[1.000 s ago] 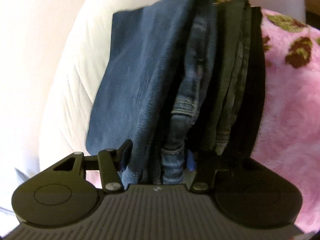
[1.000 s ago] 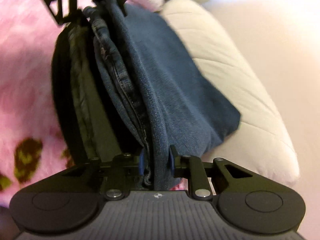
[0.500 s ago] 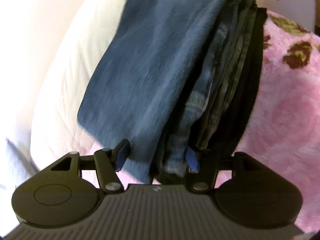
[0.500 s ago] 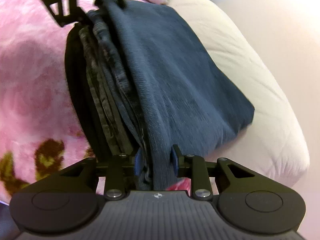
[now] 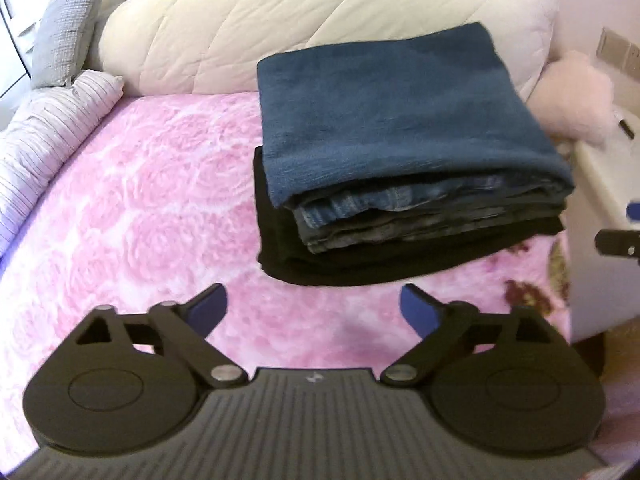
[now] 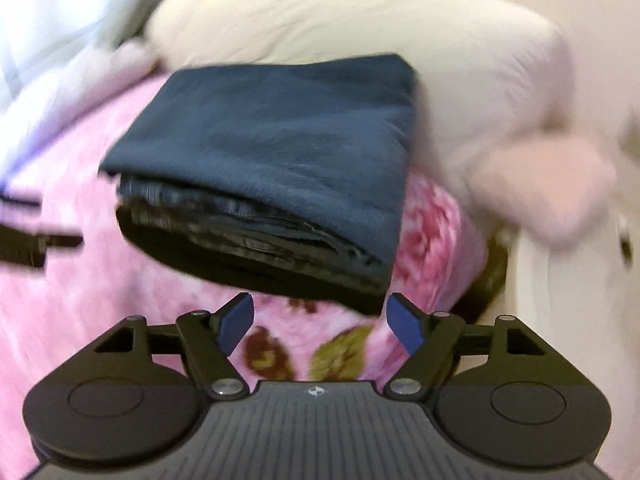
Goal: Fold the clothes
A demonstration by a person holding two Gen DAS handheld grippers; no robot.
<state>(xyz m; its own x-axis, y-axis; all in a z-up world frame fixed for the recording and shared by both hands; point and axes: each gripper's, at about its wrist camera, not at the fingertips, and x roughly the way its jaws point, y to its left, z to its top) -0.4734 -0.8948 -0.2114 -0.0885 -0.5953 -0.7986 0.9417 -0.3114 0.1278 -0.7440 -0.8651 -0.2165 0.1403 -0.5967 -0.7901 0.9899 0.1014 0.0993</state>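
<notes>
The stack of folded clothes [image 5: 400,168] is all matt cloth: soft navy fabric on top, faded denim with stitched hems beneath, plain black cloth lowest. Under it, the pink blanket [image 5: 140,200] looks plush and fuzzy. In the upper frame, the cream cushion [image 5: 320,12] is smooth quilted fabric. The left gripper [image 5: 314,308] is matt black plastic with shiny metal screws.
</notes>
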